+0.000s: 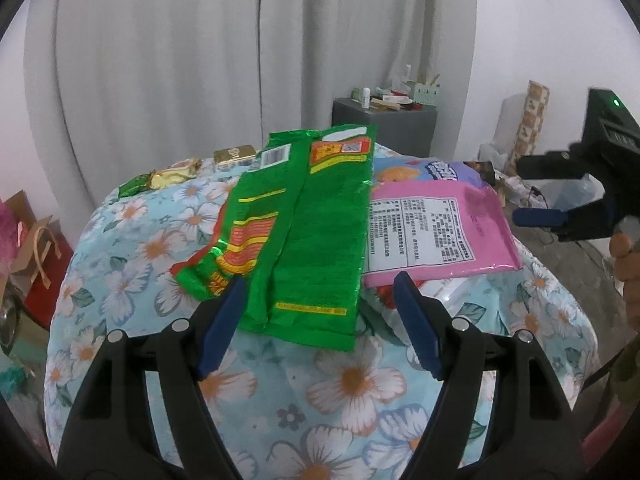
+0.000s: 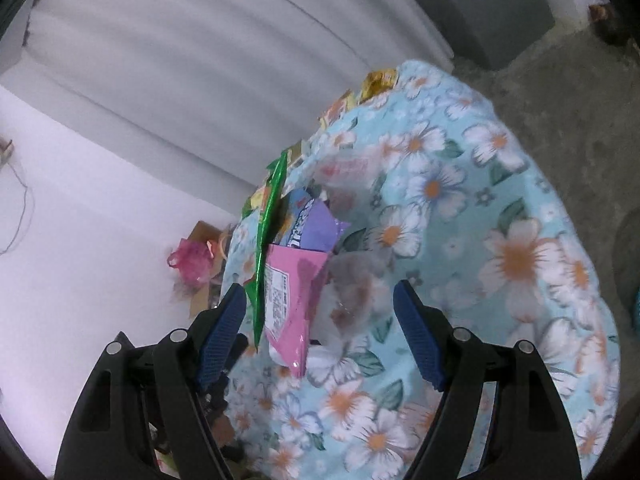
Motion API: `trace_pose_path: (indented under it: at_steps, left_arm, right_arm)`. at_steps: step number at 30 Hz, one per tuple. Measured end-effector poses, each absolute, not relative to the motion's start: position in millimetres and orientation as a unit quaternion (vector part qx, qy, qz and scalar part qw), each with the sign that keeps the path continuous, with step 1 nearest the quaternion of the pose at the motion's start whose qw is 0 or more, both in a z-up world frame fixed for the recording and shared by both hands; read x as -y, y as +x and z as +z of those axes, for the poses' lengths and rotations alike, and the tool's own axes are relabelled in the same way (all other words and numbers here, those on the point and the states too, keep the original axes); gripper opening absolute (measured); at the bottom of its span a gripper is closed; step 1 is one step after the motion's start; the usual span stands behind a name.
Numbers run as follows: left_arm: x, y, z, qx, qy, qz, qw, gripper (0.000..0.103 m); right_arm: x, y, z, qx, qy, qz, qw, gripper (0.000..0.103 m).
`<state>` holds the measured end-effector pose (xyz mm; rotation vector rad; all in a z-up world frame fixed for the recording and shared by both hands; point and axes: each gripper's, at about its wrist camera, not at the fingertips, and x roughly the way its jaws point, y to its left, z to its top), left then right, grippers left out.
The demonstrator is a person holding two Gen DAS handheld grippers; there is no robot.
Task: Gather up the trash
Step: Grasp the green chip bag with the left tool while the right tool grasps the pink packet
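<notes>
We hold the left gripper open just before the green snack wrapper — its long axis running away from us, probably — nearer than the open right gripper.

I see home room: floral cloth over table, grey curtain, cluttered grey cabinet, gift bags on floor.

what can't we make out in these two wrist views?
- Pink bag, left wrist: label print too small to read.
- Purple bag, left wrist: mostly hidden under the pink bag.
- Green bag, right wrist: edge-on, print unseen.
- Clear plastic, right wrist: blurred, can't identify.
</notes>
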<state>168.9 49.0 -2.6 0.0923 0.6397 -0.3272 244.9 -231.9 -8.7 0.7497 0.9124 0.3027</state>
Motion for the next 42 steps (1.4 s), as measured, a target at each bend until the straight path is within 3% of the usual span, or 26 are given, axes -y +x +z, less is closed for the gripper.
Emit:
trace_pose_path:
  at_steps: [7, 14, 20, 26, 28, 35, 42]
  left_arm:
    - [-34, 184, -14, -0.32, 0.074, -0.148, 0.933, 0.069]
    - [-33, 193, -25, -0.352, 0.052, -0.147, 0.923, 0.044]
    - [-35, 191, -25, -0.358, 0.034, -0.146, 0.922, 0.028]
    - [-37, 185, -22, -0.353, 0.017, -0.145, 0.924, 0.015]
    - [-38, 184, -21, -0.354, 0.009, -0.147, 0.923, 0.013]
    - [-42, 187, -22, -0.357, -0.006, -0.151, 0.922, 0.008]
    - [-45, 186, -20, -0.352, -0.015, -0.151, 0.923, 0.007]
  right_arm:
    - [224, 263, -22, -0.444, 0.379, 0.144, 0.799, 0.074]
    - [220, 278, -36, -0.452, 0.396, 0.149, 0.786, 0.071]
    - [218, 283, -35, -0.447, 0.388, 0.146, 0.792, 0.06]
    - [218, 281, -35, -0.447, 0.372, 0.131, 0.803, 0.039]
    - [214, 277, -32, -0.444, 0.368, 0.14, 0.805, 0.034]
    - [195, 277, -22, -0.432, 0.347, 0.183, 0.812, 0.033]
    - [183, 282, -25, -0.439, 0.336, 0.179, 0.814, 0.014]
